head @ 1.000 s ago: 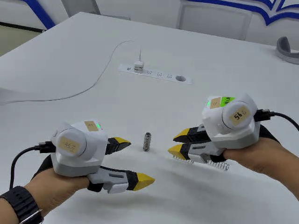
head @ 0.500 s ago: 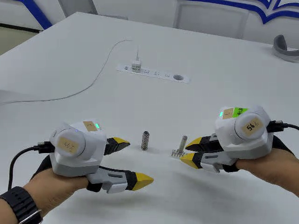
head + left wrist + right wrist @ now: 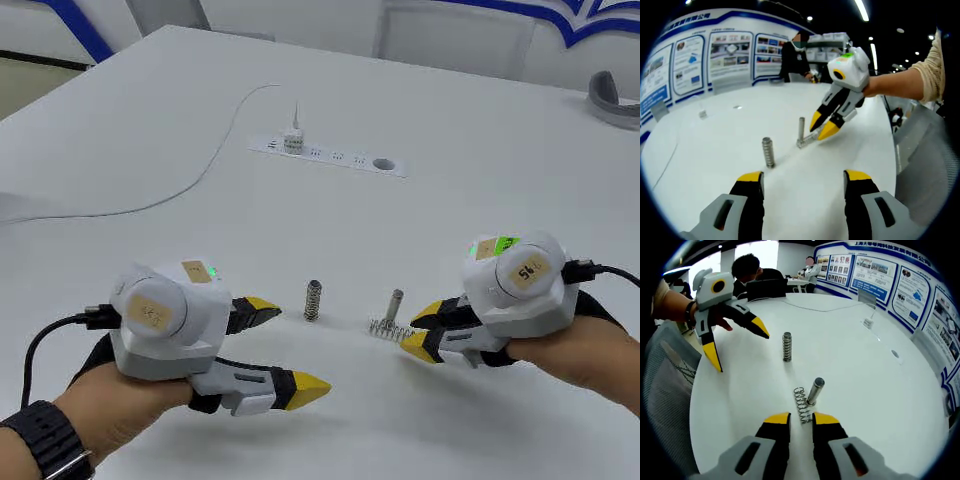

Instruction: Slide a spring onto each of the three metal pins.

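An upright metal pin wearing a spring point(image 3: 313, 299) point(image 3: 768, 151) point(image 3: 787, 346) stands mid-table. To its right stands a bare pin point(image 3: 395, 301) point(image 3: 801, 128) point(image 3: 814, 390). A loose spring point(image 3: 386, 328) point(image 3: 808, 141) point(image 3: 801, 404) lies flat on the table against that pin's base. My right gripper point(image 3: 419, 331) point(image 3: 801, 419) point(image 3: 822, 125) sits just right of the spring, jaws a narrow gap apart, and the spring's near end reaches the tips without being clamped. My left gripper point(image 3: 288, 347) point(image 3: 803, 176) point(image 3: 737, 342) is wide open, left of the pins, holding nothing.
A white power strip point(image 3: 335, 158) with a plug point(image 3: 292, 143) and a cable point(image 3: 190, 188) lies farther back. A grey curved object point(image 3: 612, 103) rests at the far right edge. People stand beyond the table, and a mesh chair point(image 3: 667, 390) is beside it.
My right gripper has drawn back to the right, uncovering the bare pin and the spring lying at its base. The left gripper has stayed put.
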Action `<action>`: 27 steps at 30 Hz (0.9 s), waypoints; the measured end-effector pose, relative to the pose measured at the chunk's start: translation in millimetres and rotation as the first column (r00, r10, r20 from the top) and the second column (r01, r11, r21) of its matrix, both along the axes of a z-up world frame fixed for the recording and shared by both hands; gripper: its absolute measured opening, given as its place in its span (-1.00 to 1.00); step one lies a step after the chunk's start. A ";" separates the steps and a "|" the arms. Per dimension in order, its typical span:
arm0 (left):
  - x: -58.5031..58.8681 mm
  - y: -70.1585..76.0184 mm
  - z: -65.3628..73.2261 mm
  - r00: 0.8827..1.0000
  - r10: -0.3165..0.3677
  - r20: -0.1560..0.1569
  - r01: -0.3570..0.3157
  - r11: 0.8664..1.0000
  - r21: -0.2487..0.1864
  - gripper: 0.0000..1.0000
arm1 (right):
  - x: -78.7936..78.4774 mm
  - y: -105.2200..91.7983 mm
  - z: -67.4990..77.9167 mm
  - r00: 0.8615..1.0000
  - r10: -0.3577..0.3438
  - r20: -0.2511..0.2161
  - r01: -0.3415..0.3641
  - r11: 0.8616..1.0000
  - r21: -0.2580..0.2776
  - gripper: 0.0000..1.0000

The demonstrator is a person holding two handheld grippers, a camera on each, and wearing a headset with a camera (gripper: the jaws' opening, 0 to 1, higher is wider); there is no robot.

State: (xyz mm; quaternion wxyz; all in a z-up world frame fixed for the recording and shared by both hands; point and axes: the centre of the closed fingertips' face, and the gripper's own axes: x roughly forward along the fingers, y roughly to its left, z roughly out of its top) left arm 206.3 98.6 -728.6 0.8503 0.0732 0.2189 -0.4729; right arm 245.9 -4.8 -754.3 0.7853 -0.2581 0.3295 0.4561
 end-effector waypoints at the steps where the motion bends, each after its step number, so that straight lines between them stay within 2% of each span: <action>1: -0.2 0.1 -0.1 1.000 0.000 0.000 0.000 1.000 0.000 0.30 | 0.6 0.1 -0.9 1.000 0.000 -0.002 0.000 1.000 -0.001 -0.64; 10: -0.7 1.8 -1.6 1.000 0.004 -0.006 -0.004 1.000 0.001 0.28 | 1.5 -0.4 -10.7 1.000 0.002 -0.031 -0.003 1.000 -0.016 -0.65; 27: -3.3 -0.4 -2.8 1.000 -0.007 -0.013 0.007 1.000 0.002 0.21 | -3.9 -0.4 -13.4 0.998 -0.001 -0.067 0.000 1.000 -0.013 -0.76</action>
